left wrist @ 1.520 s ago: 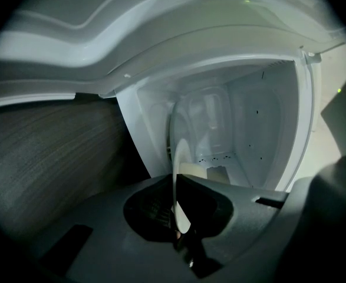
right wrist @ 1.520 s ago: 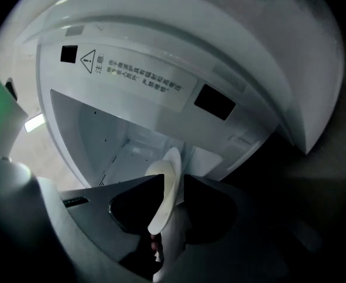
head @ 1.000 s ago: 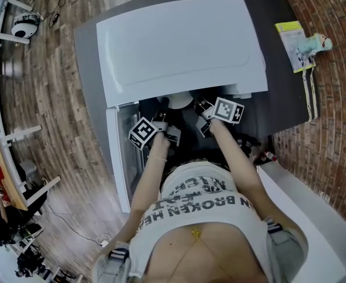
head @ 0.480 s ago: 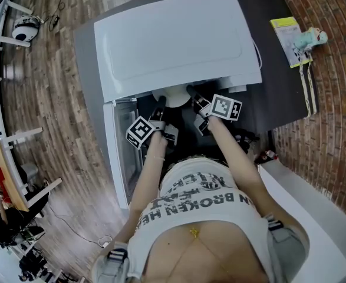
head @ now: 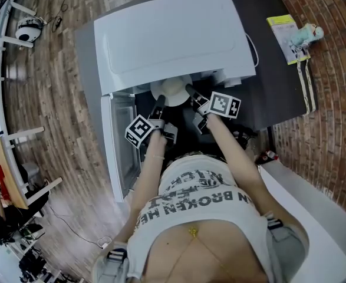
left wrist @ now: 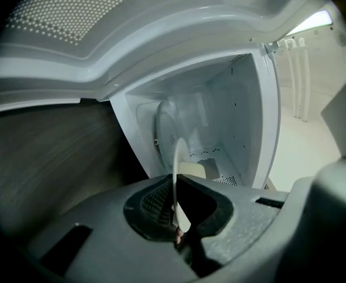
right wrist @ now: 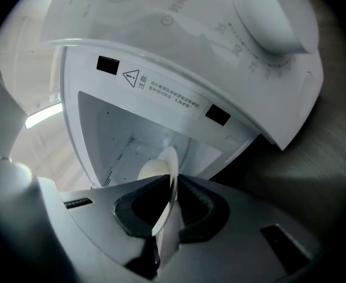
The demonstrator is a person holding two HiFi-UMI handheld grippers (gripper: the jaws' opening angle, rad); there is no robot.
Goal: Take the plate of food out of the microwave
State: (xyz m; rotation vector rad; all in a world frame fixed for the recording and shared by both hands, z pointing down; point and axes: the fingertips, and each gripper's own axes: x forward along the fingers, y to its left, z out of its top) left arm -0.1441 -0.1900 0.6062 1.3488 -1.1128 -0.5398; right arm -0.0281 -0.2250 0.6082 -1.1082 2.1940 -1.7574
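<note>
One plate (head: pixel 170 89), left tongs (head: pixel 160 102) and right tongs (head: pixel 191 91) clamping opposite rims, microwave (head: pixel 173 37) mouth

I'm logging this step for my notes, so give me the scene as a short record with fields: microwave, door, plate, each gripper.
microwave: white, on a dark table
door: open, swung to the left
plate: white, at the microwave's opening, held from both sides
left gripper: shut on the plate's rim
right gripper: shut on the plate's opposite rim
</note>
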